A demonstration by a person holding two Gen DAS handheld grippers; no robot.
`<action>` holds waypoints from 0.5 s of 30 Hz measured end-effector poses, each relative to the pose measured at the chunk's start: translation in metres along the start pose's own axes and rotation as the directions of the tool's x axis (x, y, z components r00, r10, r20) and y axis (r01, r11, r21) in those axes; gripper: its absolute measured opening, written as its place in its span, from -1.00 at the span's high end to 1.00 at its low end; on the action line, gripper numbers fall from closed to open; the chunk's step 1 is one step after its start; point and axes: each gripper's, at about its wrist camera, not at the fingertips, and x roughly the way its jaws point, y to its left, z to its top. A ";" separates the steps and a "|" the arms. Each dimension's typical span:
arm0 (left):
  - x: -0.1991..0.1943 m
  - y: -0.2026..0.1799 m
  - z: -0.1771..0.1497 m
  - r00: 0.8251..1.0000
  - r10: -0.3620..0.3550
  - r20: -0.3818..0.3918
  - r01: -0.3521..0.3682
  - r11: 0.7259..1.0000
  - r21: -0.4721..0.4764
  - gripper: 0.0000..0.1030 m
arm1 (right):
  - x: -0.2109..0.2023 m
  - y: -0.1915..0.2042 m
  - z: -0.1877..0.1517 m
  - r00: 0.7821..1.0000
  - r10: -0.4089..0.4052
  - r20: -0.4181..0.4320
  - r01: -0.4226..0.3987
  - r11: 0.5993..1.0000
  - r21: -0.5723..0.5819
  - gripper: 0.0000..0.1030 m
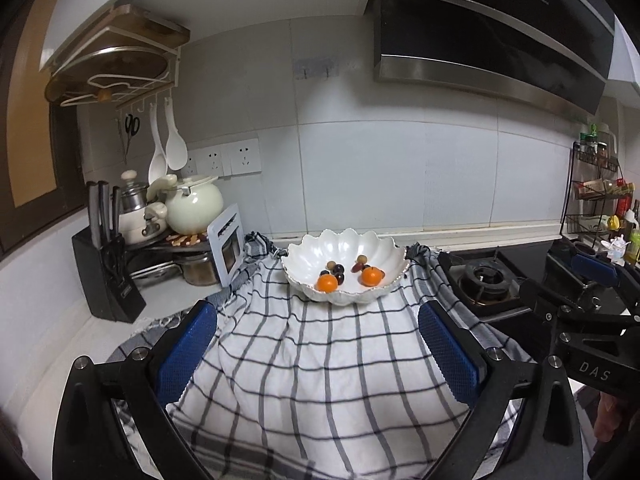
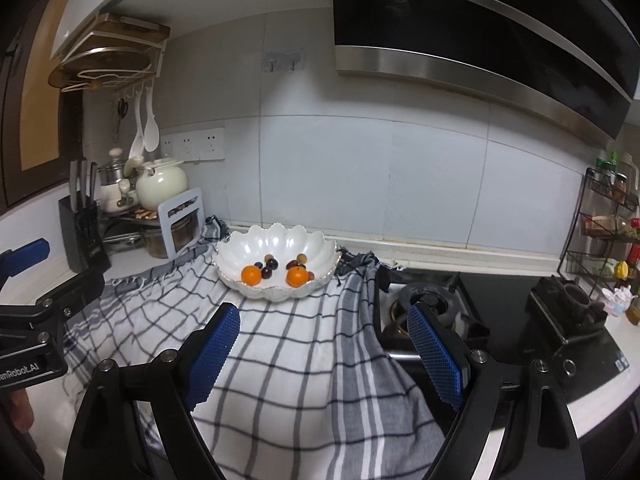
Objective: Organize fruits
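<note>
Sitting in a glossy white scalloped bowl (image 1: 345, 254) are two matte orange tangerines (image 1: 327, 282) and several small dark, smooth grapes (image 1: 339, 268). Beneath the bowl lies a soft checked cloth (image 1: 304, 360); right of the bowl stands a black gas burner (image 1: 482, 278). Nearer than the bowl, the left gripper (image 1: 316, 350) and right gripper (image 2: 324, 354) hang released, blue ridged pads (image 1: 186, 354) spread, nothing between them.
</note>
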 end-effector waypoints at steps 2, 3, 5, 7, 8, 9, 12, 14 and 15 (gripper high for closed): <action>-0.008 0.000 -0.004 1.000 0.000 0.000 0.000 1.000 -0.010 -1.00 | -0.008 -0.002 -0.004 1.000 -0.001 0.001 0.001 1.000 0.000 -0.69; -0.013 0.000 -0.006 1.000 -0.002 0.001 0.002 1.000 -0.013 -1.00 | -0.012 -0.002 -0.006 1.000 -0.001 0.002 0.001 1.000 0.001 -0.69; -0.020 -0.001 -0.008 1.000 -0.005 0.004 0.005 1.000 -0.013 -1.00 | -0.019 -0.003 -0.010 1.000 0.002 0.001 -0.002 1.000 0.001 -0.69; -0.026 -0.003 -0.010 1.000 -0.009 0.008 0.009 1.000 -0.006 -1.00 | -0.026 -0.002 -0.013 1.000 0.008 0.001 -0.008 1.000 -0.001 -0.69; -0.028 -0.003 -0.011 1.000 -0.007 0.011 0.007 1.000 -0.003 -1.00 | -0.030 -0.002 -0.015 1.000 0.009 0.002 -0.009 1.000 -0.001 -0.69; -0.030 -0.004 -0.011 1.000 -0.007 0.013 0.007 1.000 -0.002 -1.00 | -0.032 -0.003 -0.015 1.000 0.010 0.003 -0.010 1.000 -0.001 -0.69; -0.037 -0.007 -0.013 1.000 -0.014 0.020 0.014 1.000 0.000 -1.00 | -0.040 -0.004 -0.019 1.000 0.009 0.004 -0.009 1.000 0.001 -0.69; -0.042 -0.008 -0.015 0.999 -0.020 0.025 0.020 1.000 0.005 -1.00 | -0.043 -0.005 -0.021 1.000 0.007 0.003 -0.007 1.000 0.003 -0.69; -0.044 -0.010 -0.015 0.999 -0.022 0.026 0.022 1.000 0.007 -1.00 | -0.045 -0.006 -0.021 1.000 0.005 0.005 -0.005 1.000 0.005 -0.69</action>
